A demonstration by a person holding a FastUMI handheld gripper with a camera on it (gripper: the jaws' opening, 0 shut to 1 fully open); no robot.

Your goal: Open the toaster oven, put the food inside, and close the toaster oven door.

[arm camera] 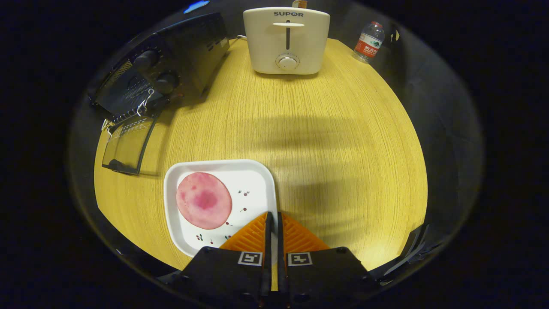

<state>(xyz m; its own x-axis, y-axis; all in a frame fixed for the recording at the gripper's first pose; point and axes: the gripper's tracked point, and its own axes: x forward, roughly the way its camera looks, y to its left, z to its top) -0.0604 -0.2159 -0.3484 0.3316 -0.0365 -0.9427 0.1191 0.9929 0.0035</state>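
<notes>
Two orange fingers (257,234) of the gripper (273,213) sit pressed together, empty, tips over the white plate's (257,178) near corner. The pink food slice (203,200) lies on it, left of the fingers. Beyond, the black toaster oven (171,64) has its door (126,148) dropped open.

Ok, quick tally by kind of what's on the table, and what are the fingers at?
Toaster oven, door open: 1
Pop-up toaster: 1
Plate: 1
Round pink food slice: 1
Water bottle: 1
Total: 5
Gripper fingers shut, holding nothing, over the plate's edge.
</notes>
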